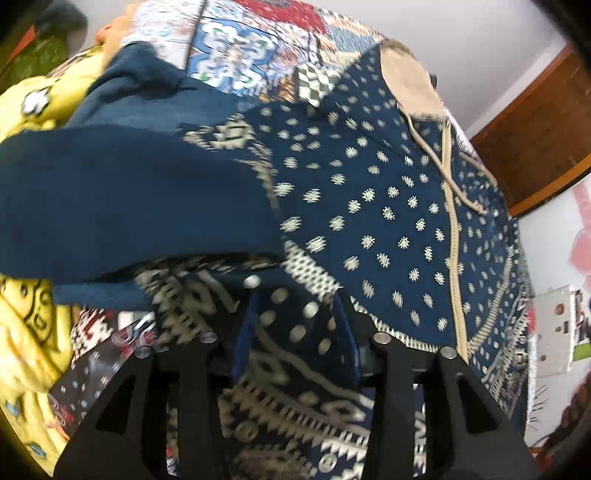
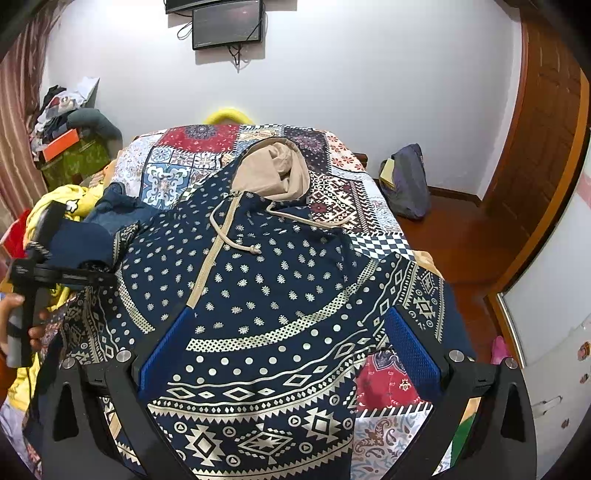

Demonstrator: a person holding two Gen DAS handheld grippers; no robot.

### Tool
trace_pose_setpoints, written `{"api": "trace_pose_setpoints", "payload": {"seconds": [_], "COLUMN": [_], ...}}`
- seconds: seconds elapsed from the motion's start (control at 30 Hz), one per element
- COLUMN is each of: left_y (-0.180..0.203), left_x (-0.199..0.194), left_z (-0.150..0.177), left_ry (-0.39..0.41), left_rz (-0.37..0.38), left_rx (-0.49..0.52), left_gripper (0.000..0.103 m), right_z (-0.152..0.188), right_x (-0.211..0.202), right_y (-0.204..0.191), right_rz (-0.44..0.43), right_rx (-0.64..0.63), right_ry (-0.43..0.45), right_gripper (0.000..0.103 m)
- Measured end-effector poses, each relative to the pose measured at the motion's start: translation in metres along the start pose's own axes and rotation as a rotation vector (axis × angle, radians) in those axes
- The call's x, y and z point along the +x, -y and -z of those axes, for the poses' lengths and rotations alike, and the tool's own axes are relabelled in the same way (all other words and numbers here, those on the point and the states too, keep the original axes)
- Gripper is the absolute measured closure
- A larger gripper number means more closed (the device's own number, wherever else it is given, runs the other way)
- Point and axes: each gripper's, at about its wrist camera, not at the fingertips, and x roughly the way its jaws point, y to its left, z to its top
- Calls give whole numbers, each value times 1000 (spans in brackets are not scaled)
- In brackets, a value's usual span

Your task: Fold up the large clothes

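Navy cloth printed with cream diamonds and dots fills the bottom of both views: this is the hoodie (image 2: 258,295) you are folding, spread front-up on the bed (image 2: 369,206). In the right wrist view your right tool (image 2: 291,339) hovers low over its hem, the blue-padded fingers (image 2: 166,347) spread wide apart with nothing between them, one at the lower left and one at the lower right of the frame. In the left wrist view your left tool (image 1: 295,325) has its fingers drawn close and clamped on a fold of the patterned hoodie (image 1: 369,206) fabric at the bottom centre; the picture is blurred there. The plain navy sleeve (image 1: 129,199) hangs across the left half of that frame, above the tool.

At the left edge of the right wrist view you can see your own left hand (image 2: 22,325) gripping the other tool's handle, with the sleeve (image 2: 81,240) bunched just above it. Further up the garment, the beige zipper strip (image 2: 210,258) runs diagonally and the knotted drawcord (image 2: 236,240) lies loose across the chest. Beyond that the beige-lined hood (image 2: 277,170) lies open toward the top centre of the frame, resting on the patchwork bedspread (image 2: 177,173).

Yellow clothing (image 2: 70,203) is heaped at the left side of the bed. Against the far white wall a dark bag (image 2: 406,184) sits on the wooden floor at right, and a monitor (image 2: 227,24) hangs at top centre.
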Motion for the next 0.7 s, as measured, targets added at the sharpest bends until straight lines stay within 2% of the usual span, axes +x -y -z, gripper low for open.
{"api": "trace_pose_setpoints", "payload": {"seconds": [0.1, 0.17, 0.3, 0.47, 0.67, 0.7], "left_y": [-27, -57, -119, -190, -231, -233], "left_x": [-27, -50, -71, -73, -50, -49], "left_z": [10, 13, 12, 12, 17, 17], "left_ry": [69, 131, 185, 206, 181, 184], "left_rz": [18, 15, 0, 46, 148, 152], "left_rx": [-55, -119, -252, -430, -551, -560], "left_gripper": [42, 40, 40, 40, 40, 43], "right_z": [-1, -3, -6, -8, -10, -11], "right_x": [3, 8, 13, 23, 32, 32], "right_y": [-7, -16, -32, -54, -75, -78], "right_rz": [-5, -12, -22, -27, -16, -16], "right_rx": [-12, -23, -41, -66, -108, -112], "right_ry": [-3, -6, -9, -19, -29, -31], "right_gripper": [1, 1, 1, 1, 2, 1]}}
